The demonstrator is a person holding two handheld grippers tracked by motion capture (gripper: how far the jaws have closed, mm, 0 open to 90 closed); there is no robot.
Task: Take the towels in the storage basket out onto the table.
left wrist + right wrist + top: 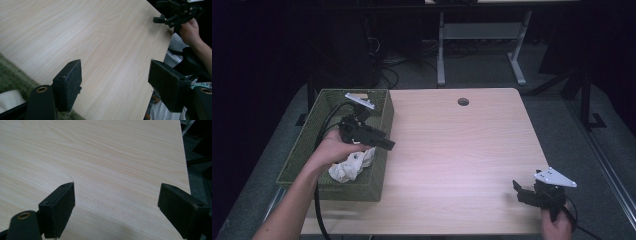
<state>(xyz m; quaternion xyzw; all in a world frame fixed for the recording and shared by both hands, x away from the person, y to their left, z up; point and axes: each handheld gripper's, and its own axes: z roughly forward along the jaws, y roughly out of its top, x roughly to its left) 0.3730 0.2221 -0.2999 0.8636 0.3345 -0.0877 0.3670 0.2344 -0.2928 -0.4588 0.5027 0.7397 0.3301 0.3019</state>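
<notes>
Left gripper [384, 143] empty over the basket [384, 107]; white cloth [352, 165] lies inside the basket.

Detail: The green woven basket stands at the left edge of the wooden table [462, 150]. The crumpled white cloth rests in its near end, just below the left hand [334, 147] and apart from the jaws. The left gripper is held above the basket's right wall, pointing out over the tabletop; its jaws stand wide apart with bare table between them, nothing gripped. The right gripper [518, 189] sits at the near right corner of the table, held in the right hand [557, 225], well apart from the basket; its jaws are likewise spread wide and hold nothing, with plain wood grain below them.
</notes>
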